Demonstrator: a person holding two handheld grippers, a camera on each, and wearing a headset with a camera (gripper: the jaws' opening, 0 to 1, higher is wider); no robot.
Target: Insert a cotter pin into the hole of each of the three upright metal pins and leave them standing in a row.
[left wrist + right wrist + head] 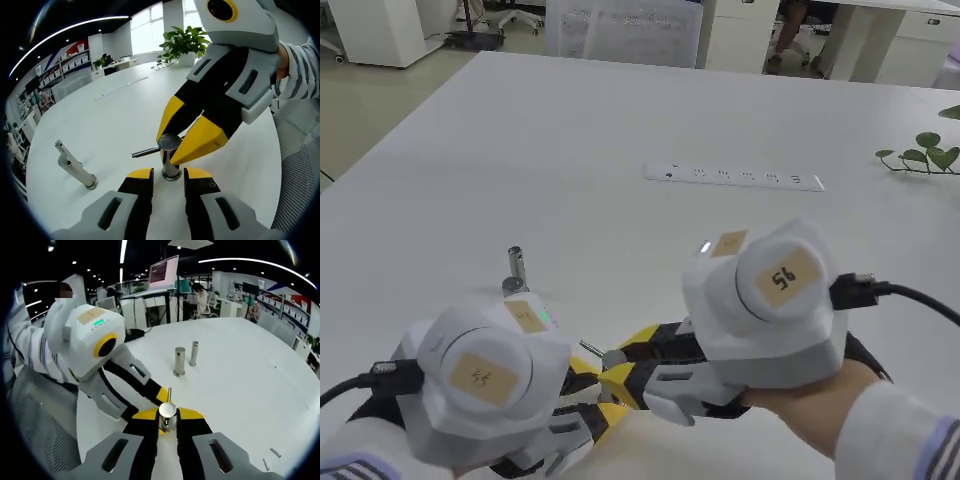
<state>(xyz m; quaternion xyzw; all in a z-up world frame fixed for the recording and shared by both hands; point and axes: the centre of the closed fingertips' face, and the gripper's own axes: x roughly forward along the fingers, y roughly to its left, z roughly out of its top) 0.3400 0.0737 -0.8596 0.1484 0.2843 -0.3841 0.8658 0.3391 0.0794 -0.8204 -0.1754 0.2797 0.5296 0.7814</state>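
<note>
1. At a white table (620, 130), the right gripper (167, 415) is clenched on the head of an upright metal pin (170, 160), its yellow jaws pressed to either side of the cap.
2. The left gripper (170, 175) flanks the base of the same pin, one jaw at each side. It cannot be told whether those jaws actually pinch it.
3. A cotter pin (145, 151) juts from the hole just under the cap, pointing toward 9 o'clock in the left gripper view and toward 12 o'clock in the right gripper view.
4. Two more pins stand upright just beside each other on the table, the nearer pin (179, 361) and the farther pin (193, 353), at 12 o'clock beyond the held one in the right gripper view.
5. Loose cotter pins (274, 452) lie flat at 4 o'clock in that view, well apart from the work.
6. In the head view, a power strip (735, 177) lies at 12 o'clock and a plant (925, 150) at 2 o'clock.
</note>
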